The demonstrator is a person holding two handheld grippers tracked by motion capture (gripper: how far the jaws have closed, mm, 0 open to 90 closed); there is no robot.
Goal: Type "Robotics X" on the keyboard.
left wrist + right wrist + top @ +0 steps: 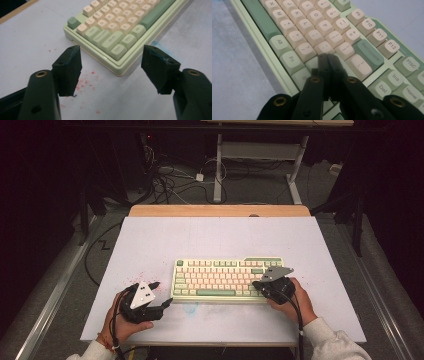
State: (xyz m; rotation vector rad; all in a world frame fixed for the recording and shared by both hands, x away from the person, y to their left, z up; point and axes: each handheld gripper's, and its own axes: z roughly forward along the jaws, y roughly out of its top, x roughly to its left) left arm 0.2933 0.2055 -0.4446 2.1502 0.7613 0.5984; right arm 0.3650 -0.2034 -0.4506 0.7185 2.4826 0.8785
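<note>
On the near half of the bench [150, 240], a little right of its middle and parallel to the near edge, lies a pale green keyboard [227, 280] with cream and green keys. Both pairs of tongs work at it, one at each end.

The left tongs [161, 295] hover by the keyboard's left end, close to the near edge of the bench, held in the person's left hand [127, 320]. In the left gripper view its two black jaws stand well apart with nothing between them; the keyboard's near left corner [117, 67], where the Ctrl key [117, 50] sits, lies just beyond the gap, clear of both pads. Red specks [85, 82] dot the bench surface beneath the jaws.

The right tongs [258, 284] are over the keyboard's right part, held in the person's right hand [295, 302], with a grey three-cornered plate [276, 272] on top. In the right gripper view its jaws are pressed together into a single tip [327, 60], gripping nothing, and that tip points down at the cream keys in the lower rows, near the Fn key [290, 59] and below the Backspace key [369, 53]. Whether the tip actually touches a key I cannot tell.

A faint blue smear [190, 307] marks the bench just in front of the keyboard.
</note>
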